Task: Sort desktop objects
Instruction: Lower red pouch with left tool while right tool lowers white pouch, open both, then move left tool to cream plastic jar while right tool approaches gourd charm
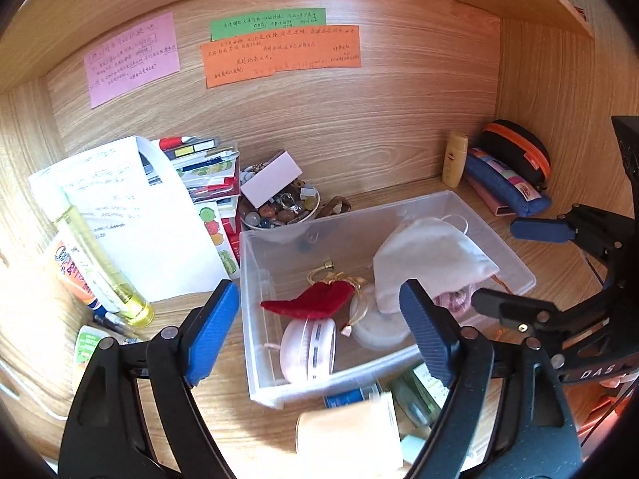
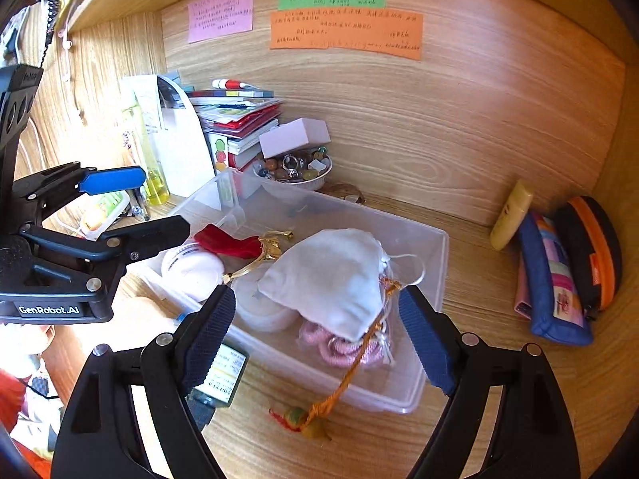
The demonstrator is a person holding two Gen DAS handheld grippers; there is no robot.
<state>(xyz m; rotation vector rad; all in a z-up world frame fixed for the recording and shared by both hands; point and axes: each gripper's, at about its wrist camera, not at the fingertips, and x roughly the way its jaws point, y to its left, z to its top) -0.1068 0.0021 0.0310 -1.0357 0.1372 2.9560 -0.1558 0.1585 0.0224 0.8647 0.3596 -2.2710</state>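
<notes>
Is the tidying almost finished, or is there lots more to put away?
Partly done. The clear plastic bin already holds a white cloth pouch, a red velvet pouch and a round pink case. Nothing is in hand: the left gripper and the right gripper are both open. Still out: an orange tassel charm hanging over the rim and a blue pencil case.

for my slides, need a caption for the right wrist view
Open right gripper above a clear bin holding a white pouch.
</notes>
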